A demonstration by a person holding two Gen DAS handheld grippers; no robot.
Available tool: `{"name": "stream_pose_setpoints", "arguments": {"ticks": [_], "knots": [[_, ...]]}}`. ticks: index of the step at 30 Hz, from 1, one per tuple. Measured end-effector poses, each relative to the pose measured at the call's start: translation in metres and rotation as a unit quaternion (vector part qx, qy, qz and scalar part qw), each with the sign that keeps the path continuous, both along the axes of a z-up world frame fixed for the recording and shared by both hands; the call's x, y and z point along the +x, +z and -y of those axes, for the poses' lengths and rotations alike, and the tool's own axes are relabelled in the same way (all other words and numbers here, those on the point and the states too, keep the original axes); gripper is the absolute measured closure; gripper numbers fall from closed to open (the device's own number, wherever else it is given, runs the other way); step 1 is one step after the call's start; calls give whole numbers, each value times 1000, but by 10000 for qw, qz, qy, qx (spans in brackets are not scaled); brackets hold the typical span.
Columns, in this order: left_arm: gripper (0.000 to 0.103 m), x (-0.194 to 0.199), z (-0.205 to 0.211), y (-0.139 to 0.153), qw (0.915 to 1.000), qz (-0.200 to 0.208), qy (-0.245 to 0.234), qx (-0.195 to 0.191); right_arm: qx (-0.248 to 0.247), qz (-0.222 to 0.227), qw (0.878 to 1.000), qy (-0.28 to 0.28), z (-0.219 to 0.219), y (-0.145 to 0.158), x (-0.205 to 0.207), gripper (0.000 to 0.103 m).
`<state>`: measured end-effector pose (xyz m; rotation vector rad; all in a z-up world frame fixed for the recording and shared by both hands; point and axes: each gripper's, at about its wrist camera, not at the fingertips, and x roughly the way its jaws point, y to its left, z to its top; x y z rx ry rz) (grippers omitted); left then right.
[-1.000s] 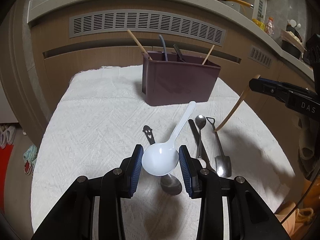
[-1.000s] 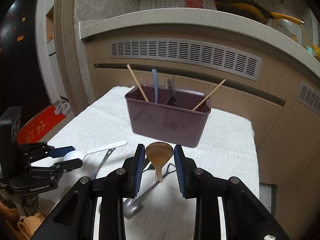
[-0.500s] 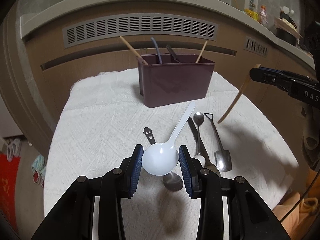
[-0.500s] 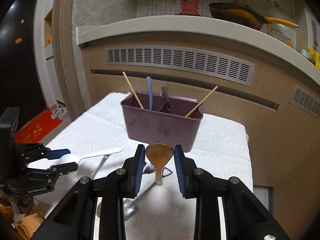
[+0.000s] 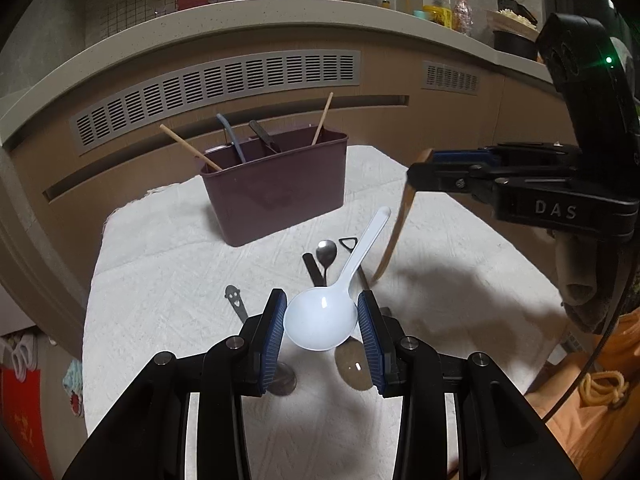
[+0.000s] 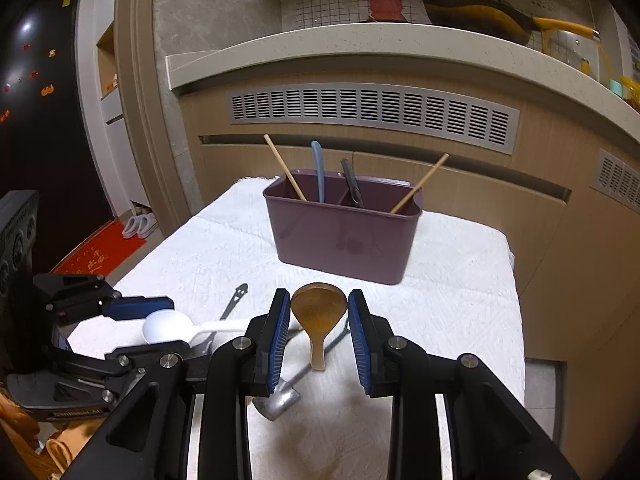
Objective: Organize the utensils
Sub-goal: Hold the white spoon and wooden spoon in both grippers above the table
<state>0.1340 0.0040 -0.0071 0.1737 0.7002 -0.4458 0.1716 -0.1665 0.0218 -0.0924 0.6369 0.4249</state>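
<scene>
My left gripper is shut on the bowl of a white plastic spoon, held above the white cloth with its handle pointing toward the caddy. My right gripper is shut on the bowl of a wooden spoon, its handle hanging down; it also shows in the left wrist view. The purple utensil caddy stands at the back of the table and holds two chopsticks, a blue handle and a black handle. Several metal utensils lie on the cloth between grippers and caddy.
The table is covered by a white cloth. A wooden cabinet with grey vents and a counter rises right behind it. A black smiley-handled utensil lies at the left. The floor drops off left of the table.
Both grippers have risen and tilted up, each keeping its spoon. The caddy sits farther off in both views. The right gripper has come closer to the left one.
</scene>
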Motion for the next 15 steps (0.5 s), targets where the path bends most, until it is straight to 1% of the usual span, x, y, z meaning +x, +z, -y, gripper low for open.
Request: {"name": "stream_pose_setpoints", "arguments": {"ticks": [3,6,9,13,15], "knots": [[65,6,-4,-9,9997,-128,141,166,13,22,10000,-97,7,2,-1,75],[63,11,-11,-19,9990,-369,173,201,24,73,9998,-173,14,5,-2,75],[52,16,-16,-37,9973,-682,166,227,20,82,9998,-191,15,5,-3,75],[52,20,-23,-64,9928,-1095,347,352,33,-30,9998,-184,16,-1,-2,75],[52,17,-28,-67,9919,-1170,378,317,29,-54,9998,-193,17,-3,-2,75]]}}
